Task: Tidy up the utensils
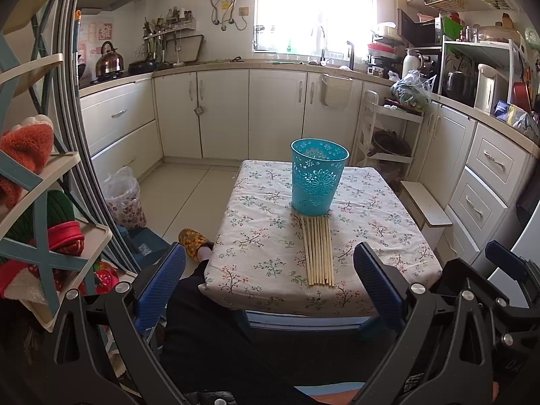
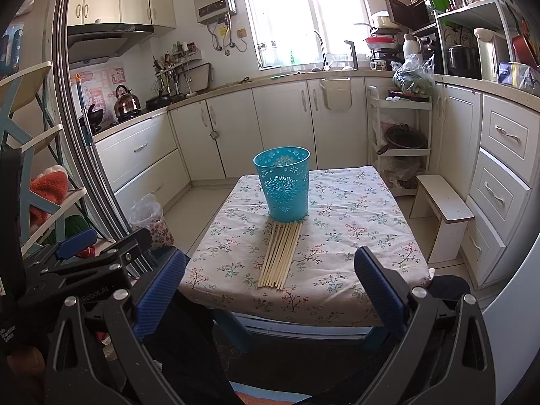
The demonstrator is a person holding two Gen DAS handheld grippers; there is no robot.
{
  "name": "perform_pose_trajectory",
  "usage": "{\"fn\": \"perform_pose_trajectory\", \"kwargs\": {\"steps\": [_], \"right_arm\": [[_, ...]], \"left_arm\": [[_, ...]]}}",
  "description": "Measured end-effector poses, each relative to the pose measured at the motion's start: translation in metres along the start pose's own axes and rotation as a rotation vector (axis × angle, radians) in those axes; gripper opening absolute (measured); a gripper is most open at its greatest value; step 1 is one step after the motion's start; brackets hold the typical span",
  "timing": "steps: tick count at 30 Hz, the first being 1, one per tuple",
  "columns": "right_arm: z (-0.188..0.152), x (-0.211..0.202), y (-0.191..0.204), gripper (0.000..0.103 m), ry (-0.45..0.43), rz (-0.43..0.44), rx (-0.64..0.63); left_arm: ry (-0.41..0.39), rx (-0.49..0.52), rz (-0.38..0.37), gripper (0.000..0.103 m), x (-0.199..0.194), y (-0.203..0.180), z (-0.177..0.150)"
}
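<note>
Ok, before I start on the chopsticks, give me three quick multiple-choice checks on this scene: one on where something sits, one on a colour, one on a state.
1. Where do the chopsticks lie?
A. Inside the cup
B. On the tablecloth, in front of the cup
C. On the floor

2. What colour is the cup?
A. Red
B. White
C. Turquoise

3. How do the fingers of both grippers stand?
A. Wide open, holding nothing
B. Shut on a chopstick
C. Shut on the cup

Answers:
1 B: the bundle lies flat on the tablecloth, its far ends at the cup's base.
2 C: its pierced wall is turquoise.
3 A: left gripper and right gripper show nothing between their spread fingers.
</note>
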State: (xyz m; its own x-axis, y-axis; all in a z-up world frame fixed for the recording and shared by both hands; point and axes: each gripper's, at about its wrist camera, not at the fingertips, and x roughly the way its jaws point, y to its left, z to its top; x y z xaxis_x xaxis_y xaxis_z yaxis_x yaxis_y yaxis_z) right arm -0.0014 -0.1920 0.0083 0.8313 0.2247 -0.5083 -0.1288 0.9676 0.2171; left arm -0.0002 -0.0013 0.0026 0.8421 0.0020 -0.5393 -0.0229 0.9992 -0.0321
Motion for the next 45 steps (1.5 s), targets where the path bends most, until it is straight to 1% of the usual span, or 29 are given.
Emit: {"fn": "perform_pose_trajectory", "kwargs": {"steps": [2, 7, 9, 14, 17, 21, 27, 30, 32, 33, 35, 36, 38, 45], "right_arm": [[-0.001, 0.000, 0.000, 0.096, -0.005, 0.000, -0.001], [-0.001, 0.000, -0.001, 0.096, -0.008, 0.001, -0.003], [-0.001, 0.000, 0.000, 0.096, -0.008, 0.001, -0.002], [-0.002, 0.000, -0.001, 0.096, -0.014, 0.001, -0.005], [-0.002, -0.001, -0.001, 0.096, -0.013, 0.001, -0.004], [-0.003, -0.001, -0.002, 0.096, -0.017, 0.001, -0.005], [-0.002, 0.001, 0.001, 0.096, -0.017, 0.000, -0.005], [-0.003, 0.000, 0.000, 0.096, -0.019, 0.001, -0.006], [-0.004, 0.000, -0.001, 0.096, -0.022, 0.001, -0.006], [-0.003, 0.000, 0.000, 0.096, -0.022, 0.001, -0.006], [-0.004, 0.000, -0.001, 0.096, -0.022, 0.002, -0.007], [-0.004, 0.001, -0.001, 0.096, -0.021, 0.003, -0.008], [-0.003, 0.000, 0.001, 0.096, -0.022, 0.003, -0.008], [-0.002, 0.002, 0.004, 0.096, -0.027, 0.005, -0.009]], "left_arm": [[0.000, 0.004, 0.004, 0.096, 0.007, -0.004, -0.001], [-0.003, 0.007, 0.012, 0.096, 0.000, -0.009, 0.006], [-0.004, 0.006, 0.011, 0.096, -0.003, -0.007, 0.001], [0.001, -0.002, 0.010, 0.095, -0.002, -0.004, 0.000], [-0.011, 0.015, 0.017, 0.095, -0.003, -0.004, -0.001], [-0.001, 0.023, 0.010, 0.095, -0.003, -0.006, -0.002], [0.019, 0.006, -0.015, 0.095, -0.003, -0.006, -0.003], [0.016, -0.001, -0.032, 0.095, -0.003, -0.006, -0.004], [0.003, 0.005, -0.031, 0.095, -0.003, -0.007, -0.005], [-0.015, -0.009, -0.040, 0.095, -0.004, -0.007, -0.005], [-0.002, -0.022, -0.050, 0.096, -0.003, -0.007, -0.005], [-0.012, 0.002, -0.035, 0.096, -0.002, -0.009, -0.005], [-0.014, 0.001, -0.034, 0.095, -0.002, -0.009, -0.005], [0.043, 0.003, -0.034, 0.096, 0.001, -0.009, -0.004]]}}
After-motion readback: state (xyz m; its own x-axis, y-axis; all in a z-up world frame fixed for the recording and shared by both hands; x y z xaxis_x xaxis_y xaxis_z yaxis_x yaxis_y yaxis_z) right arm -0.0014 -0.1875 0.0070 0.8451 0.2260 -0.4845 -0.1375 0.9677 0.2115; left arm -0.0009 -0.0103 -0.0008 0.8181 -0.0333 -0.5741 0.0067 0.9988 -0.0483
